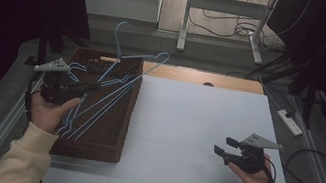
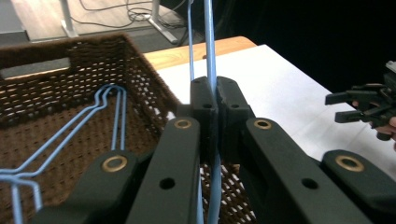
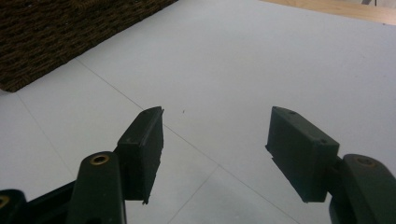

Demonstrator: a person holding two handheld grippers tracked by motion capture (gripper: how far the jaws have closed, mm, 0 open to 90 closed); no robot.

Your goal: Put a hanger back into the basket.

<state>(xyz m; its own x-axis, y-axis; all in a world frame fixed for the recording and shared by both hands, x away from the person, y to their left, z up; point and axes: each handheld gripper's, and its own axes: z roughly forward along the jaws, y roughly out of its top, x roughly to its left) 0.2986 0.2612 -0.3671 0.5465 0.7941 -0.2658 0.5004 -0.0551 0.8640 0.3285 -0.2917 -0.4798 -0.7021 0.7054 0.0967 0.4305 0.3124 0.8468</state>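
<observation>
The left gripper (image 1: 96, 86) has its fingers (image 2: 204, 107) clamped on the wire of a pale blue metal clothes hanger (image 1: 127, 67), which is lifted at a tilt above the brown woven wicker basket (image 1: 118, 129) at the left side of the white surface (image 1: 195, 127). More blue wire hangers (image 2: 70, 126) lie inside the basket. The right gripper (image 1: 222, 146) hovers over the surface at the near right, fingers (image 3: 144, 140) apart with nothing between them.
</observation>
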